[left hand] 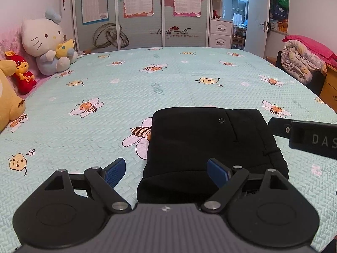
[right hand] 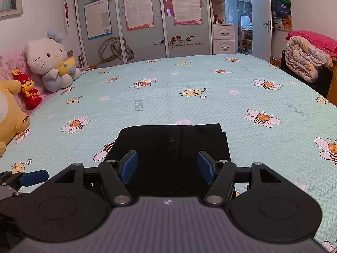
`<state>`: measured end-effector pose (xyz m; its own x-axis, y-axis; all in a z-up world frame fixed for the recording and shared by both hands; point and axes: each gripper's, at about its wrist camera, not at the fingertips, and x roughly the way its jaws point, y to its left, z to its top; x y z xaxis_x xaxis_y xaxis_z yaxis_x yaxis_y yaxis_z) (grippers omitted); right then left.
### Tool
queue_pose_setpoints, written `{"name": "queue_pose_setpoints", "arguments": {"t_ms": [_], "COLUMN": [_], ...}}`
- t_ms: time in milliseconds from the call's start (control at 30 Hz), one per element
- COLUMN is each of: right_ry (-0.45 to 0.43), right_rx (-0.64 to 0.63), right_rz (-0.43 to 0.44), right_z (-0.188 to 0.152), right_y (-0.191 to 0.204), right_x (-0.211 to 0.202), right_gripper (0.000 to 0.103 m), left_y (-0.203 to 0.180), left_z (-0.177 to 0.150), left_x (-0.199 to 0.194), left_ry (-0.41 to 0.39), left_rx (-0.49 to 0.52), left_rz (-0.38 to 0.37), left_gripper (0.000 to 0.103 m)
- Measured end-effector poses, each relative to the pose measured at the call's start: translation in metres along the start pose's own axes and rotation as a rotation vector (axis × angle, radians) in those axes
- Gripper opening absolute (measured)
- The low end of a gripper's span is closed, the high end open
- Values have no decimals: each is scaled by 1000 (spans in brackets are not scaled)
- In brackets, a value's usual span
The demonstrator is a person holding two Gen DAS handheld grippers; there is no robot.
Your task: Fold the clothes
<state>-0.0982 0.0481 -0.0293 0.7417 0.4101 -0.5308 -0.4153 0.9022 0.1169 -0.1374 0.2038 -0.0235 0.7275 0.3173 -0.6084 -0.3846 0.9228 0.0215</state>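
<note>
A black garment [left hand: 212, 145] lies folded into a compact rectangle on the bed's light blue bee-print cover [left hand: 126, 84], a small round button on its top face. My left gripper [left hand: 166, 171] hovers open over the fold's near left edge, with nothing between its blue pads [left hand: 114, 174]. In the right wrist view the same folded garment [right hand: 172, 147] sits straight ahead, and my right gripper [right hand: 167, 166] stands open above its near side, pads apart and off the cloth. The right gripper's finger [left hand: 303, 135] shows at the right of the left view, and the left gripper's pad [right hand: 34, 177] at the lower left of the right view.
Plush toys line the bed's left side: a white cat doll [left hand: 45, 42], a red doll [left hand: 22, 73] and a yellow one [left hand: 8, 101]. A sliding wardrobe [left hand: 139, 14] stands beyond the bed. A rolled quilt [left hand: 303, 61] rests on a chair at the right.
</note>
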Motion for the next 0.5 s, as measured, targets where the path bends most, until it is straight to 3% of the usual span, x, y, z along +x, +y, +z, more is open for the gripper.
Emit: {"name": "queue_pose_setpoints", "arguments": {"t_ms": [500], "right_ry": [-25], "right_rx": [-8], "right_rz": [0], "right_z": [-3], "right_y": [5], "right_x": [-17], "right_gripper": [64], "left_y": [0], "left_z": [1], "left_x": [-23], "left_ry": [-31], "left_rx": [12], "left_rz": [4], "left_gripper": [88]}}
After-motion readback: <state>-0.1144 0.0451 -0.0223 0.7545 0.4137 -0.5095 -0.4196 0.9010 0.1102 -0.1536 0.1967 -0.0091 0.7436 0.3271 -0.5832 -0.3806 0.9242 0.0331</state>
